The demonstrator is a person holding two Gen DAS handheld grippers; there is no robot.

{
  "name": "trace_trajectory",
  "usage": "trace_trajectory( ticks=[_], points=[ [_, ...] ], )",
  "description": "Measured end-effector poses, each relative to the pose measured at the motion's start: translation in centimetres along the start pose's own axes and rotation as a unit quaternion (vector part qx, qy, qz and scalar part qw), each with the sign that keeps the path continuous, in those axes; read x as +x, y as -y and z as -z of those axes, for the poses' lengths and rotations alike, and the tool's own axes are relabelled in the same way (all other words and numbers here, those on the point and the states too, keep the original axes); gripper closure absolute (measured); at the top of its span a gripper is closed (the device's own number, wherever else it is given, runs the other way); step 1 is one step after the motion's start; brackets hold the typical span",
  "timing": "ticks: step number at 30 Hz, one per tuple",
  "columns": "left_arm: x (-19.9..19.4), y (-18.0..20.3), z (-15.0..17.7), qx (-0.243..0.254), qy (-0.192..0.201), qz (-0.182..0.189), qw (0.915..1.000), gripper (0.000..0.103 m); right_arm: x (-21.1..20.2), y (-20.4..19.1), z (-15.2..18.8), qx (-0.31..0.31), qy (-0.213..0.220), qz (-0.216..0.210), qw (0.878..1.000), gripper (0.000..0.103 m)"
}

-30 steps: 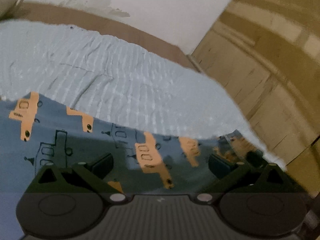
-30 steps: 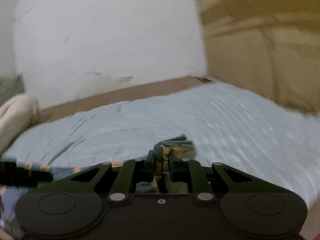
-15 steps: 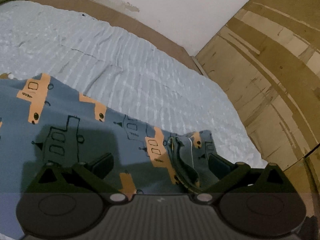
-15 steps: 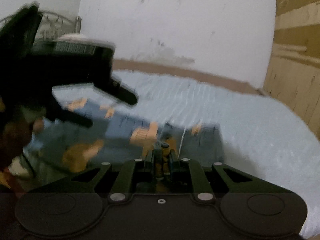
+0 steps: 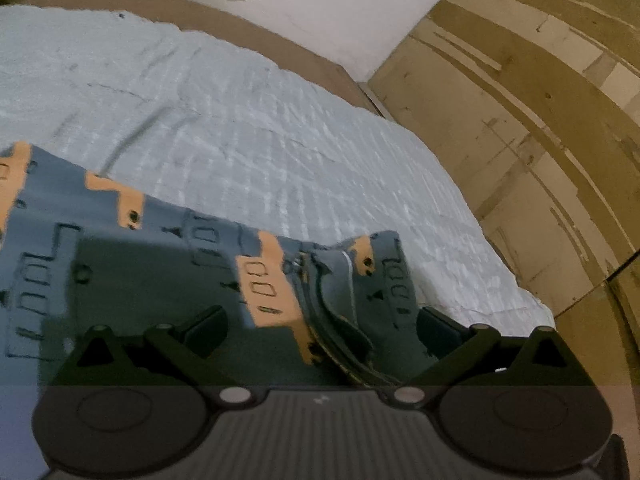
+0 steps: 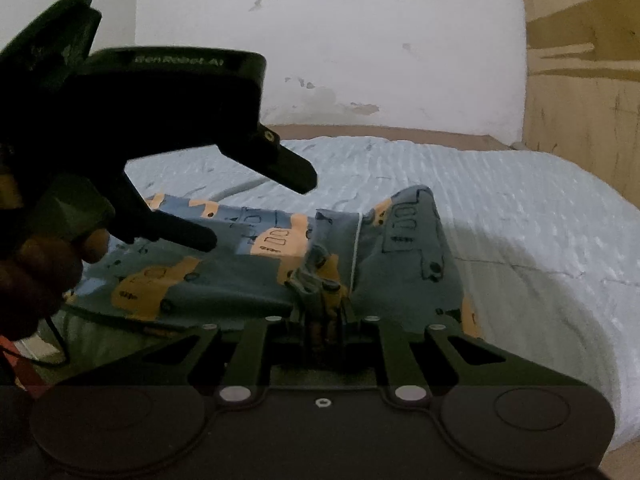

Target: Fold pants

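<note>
Pinching a bunched edge of the pants (image 6: 256,276), the right gripper (image 6: 325,320) is clenched on cloth. Left gripper (image 5: 320,330) is spread wide, empty, pants lying straight ahead at 12 and running off toward 9 across the bed (image 5: 280,128).

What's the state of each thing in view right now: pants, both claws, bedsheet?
pants: lying on the bed, partly folded, bunched at the pinched edge
right claw: shut on pants
left claw: open, above the pants, holding nothing
bedsheet: spread over the bed, lightly wrinkled
</note>
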State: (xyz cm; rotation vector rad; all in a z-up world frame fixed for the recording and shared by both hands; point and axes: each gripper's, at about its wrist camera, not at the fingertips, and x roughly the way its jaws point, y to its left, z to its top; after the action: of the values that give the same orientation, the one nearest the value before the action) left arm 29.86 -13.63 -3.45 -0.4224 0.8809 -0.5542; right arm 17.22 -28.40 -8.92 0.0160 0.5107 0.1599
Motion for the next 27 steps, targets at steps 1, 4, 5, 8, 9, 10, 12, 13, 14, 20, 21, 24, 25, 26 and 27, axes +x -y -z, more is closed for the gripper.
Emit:
trace_trajectory(
  ticks=[1, 4, 5, 8, 9, 10, 12, 13, 14, 20, 21, 24, 25, 26, 27],
  points=[
    [0.2, 0.1, 0.0, -0.003, -0.003, 0.005, 1.0000, 0.006, -0.2, 0.3, 0.0, 0.015, 0.005, -0.005, 1.000, 0.086],
    [1.1, 0.3, -0.2, -0.016, -0.012, 0.020, 0.9996, 0.013, -0.6, 2.4, 0.2, 0.116, 0.021, -0.041, 0.992, 0.087],
    [1.4, 0.4, -0.2, -0.022, -0.015, 0.025, 0.9993, 0.016, -0.7, 3.4, 0.5, 0.158, 0.025, -0.056, 0.986, 0.087],
    [2.2, 0.4, -0.3, -0.033, -0.023, 0.035, 0.9986, 0.023, -0.5, 5.8, 1.5, 0.252, 0.028, -0.092, 0.963, 0.088],
    [2.5, 0.5, -0.3, -0.035, -0.024, 0.037, 0.9984, 0.025, -0.4, 6.2, 1.8, 0.272, 0.029, -0.099, 0.957, 0.089],
    [2.8, 0.6, -0.3, -0.036, -0.025, 0.038, 0.9983, 0.028, -0.3, 6.6, 2.1, 0.287, 0.030, -0.105, 0.952, 0.089],
    [3.2, 0.7, -0.3, -0.039, -0.028, 0.035, 0.9982, 0.035, -0.2, 6.7, 2.3, 0.294, 0.030, -0.107, 0.949, 0.089],
    [3.4, 0.7, -0.3, -0.042, -0.029, 0.032, 0.9982, 0.042, -0.1, 6.5, 2.3, 0.289, 0.030, -0.105, 0.951, 0.089],
    [3.6, 0.6, -0.3, -0.045, -0.028, 0.030, 0.9981, 0.048, -0.1, 6.4, 2.3, 0.285, 0.029, -0.104, 0.952, 0.089],
    [4.0, 0.4, -0.2, -0.051, -0.026, 0.007, 0.9983, 0.070, 0.3, 6.3, 2.4, 0.279, 0.026, -0.100, 0.955, 0.091],
    [4.0, 0.4, -0.2, -0.051, -0.025, 0.005, 0.9984, 0.071, 0.4, 6.3, 2.4, 0.278, 0.026, -0.099, 0.955, 0.091],
    [3.9, 0.3, -0.2, -0.051, -0.023, -0.001, 0.9984, 0.077, 0.5, 6.0, 2.5, 0.272, 0.025, -0.095, 0.957, 0.091],
    [3.9, 0.3, -0.2, -0.053, -0.021, -0.003, 0.9984, 0.079, 0.5, 5.9, 2.4, 0.270, 0.025, -0.094, 0.958, 0.091],
    [3.8, 0.2, -0.2, -0.057, -0.018, -0.003, 0.9982, 0.081, 0.5, 5.9, 2.4, 0.269, 0.025, -0.093, 0.958, 0.091],
    [3.8, 0.2, -0.2, -0.060, -0.016, -0.005, 0.9980, 0.082, 0.6, 5.8, 2.4, 0.267, 0.025, -0.092, 0.959, 0.091]
  ],
)
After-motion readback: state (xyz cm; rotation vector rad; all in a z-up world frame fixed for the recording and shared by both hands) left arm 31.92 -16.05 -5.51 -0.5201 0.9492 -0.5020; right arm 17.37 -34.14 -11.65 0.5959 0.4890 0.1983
